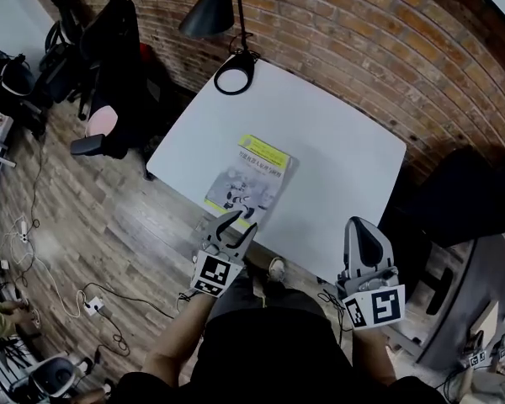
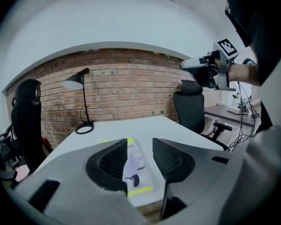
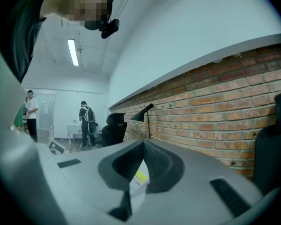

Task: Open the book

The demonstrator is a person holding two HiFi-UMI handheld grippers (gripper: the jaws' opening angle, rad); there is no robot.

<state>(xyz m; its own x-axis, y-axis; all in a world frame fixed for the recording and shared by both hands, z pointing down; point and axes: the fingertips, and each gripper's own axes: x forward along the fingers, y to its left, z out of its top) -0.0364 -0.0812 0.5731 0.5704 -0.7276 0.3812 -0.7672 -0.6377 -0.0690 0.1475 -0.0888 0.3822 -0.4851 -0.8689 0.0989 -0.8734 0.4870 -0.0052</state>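
Note:
A closed book (image 1: pixel 248 183) with a yellow-and-grey cover lies flat on the white table (image 1: pixel 337 133), near its front edge. My left gripper (image 1: pixel 234 222) hovers just short of the book's near end, jaws open with nothing between them. In the left gripper view the book (image 2: pixel 136 165) shows through the gap between the jaws of that gripper (image 2: pixel 140 146). My right gripper (image 1: pixel 364 225) is held off the table's front right edge, well apart from the book, its jaws closed tip to tip. In the right gripper view a strip of the book (image 3: pixel 140 178) appears below that gripper's meeting tips (image 3: pixel 143 144).
A black desk lamp (image 1: pixel 234 70) stands at the table's far corner by the brick wall. A black office chair (image 1: pixel 109 49) is on the left, and a dark chair (image 1: pixel 463 192) is right of the table. Cables lie on the wooden floor (image 1: pixel 93 301).

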